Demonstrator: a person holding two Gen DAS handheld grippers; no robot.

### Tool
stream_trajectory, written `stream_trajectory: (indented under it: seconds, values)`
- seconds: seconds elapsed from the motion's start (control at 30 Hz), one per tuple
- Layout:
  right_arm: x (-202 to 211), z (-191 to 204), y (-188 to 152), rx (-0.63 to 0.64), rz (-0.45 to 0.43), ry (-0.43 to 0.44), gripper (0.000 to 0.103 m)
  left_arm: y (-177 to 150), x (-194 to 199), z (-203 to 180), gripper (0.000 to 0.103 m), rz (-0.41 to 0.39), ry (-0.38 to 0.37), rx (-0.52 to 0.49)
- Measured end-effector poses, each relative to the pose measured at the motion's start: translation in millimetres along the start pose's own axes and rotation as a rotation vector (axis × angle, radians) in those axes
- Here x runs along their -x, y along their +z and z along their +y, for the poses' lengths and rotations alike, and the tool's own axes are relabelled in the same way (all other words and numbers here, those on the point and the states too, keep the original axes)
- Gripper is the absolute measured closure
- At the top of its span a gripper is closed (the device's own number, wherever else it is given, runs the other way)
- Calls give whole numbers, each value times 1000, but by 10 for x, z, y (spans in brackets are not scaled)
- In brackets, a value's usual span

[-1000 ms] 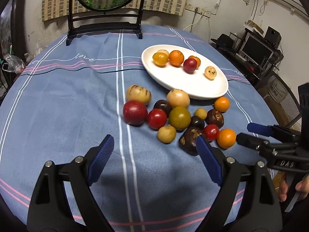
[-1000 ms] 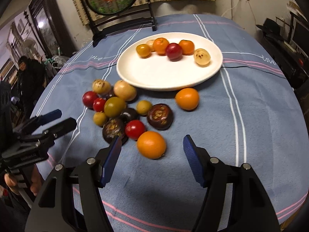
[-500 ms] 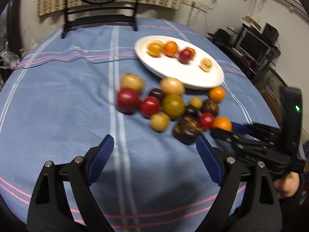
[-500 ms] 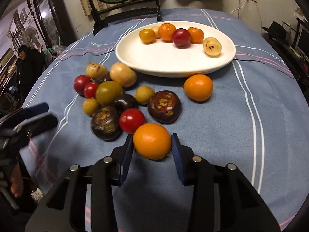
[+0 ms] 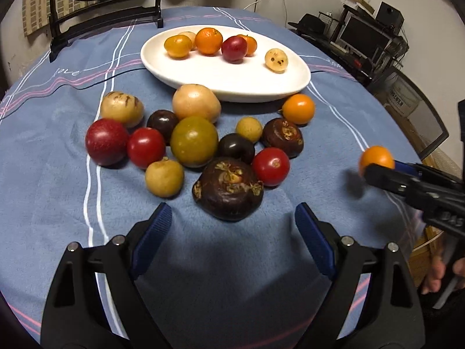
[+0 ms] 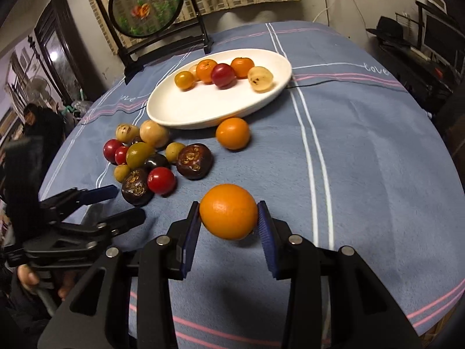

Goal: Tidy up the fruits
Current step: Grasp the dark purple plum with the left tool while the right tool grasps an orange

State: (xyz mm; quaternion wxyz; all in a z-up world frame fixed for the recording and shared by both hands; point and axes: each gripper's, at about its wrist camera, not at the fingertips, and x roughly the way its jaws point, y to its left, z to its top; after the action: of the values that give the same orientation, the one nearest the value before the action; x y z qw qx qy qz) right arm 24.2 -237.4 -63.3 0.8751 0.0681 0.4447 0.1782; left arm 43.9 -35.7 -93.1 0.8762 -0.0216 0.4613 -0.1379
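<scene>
A blue striped tablecloth (image 6: 363,145) covers the table; a round framed screen (image 6: 145,5) stands behind.

Black gripper frames, silver screws, ribbed blue fingers (image 6: 266,226).

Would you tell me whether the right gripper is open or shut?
Shut on the orange: the right gripper presses both blue pads against its sides.

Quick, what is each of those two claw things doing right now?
Left gripper: open, holding nothing, just short of the dark brown fruit.
Right gripper: closed on an orange, raised above the blue tablecloth.
</scene>
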Motion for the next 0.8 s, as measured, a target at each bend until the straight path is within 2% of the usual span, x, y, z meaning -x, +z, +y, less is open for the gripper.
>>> stream_trajectory:
  seconds: [0.3, 0.33, 0.4, 0.43, 0.5, 0.57, 0.8]
  values:
    - [27, -57, -23, -38, 9, 52, 63, 90, -131, -49, 16, -3, 48, -26]
    - [24, -45, -25, -37, 11, 54, 63, 90, -130, -50, 18, -4, 55, -29]
    - [13, -22, -27, -32, 17, 55, 63, 74, -111, -45, 33, -11, 86, -40]
    - [5, -5, -28, -30, 21, 53, 63, 65, -96, -26, 37, -14, 98, -44]
    - [-14, 27, -35, -25, 29, 52, 63, 50, -58, 35, 49, -18, 83, -38]
    - [-36, 83, -38, -16, 36, 53, 63, 34, -26, 81, 54, -22, 56, -28]
    - [-11, 191, 1, 2, 33, 52, 62, -88, 185, 136, 55, -47, 3, -5]
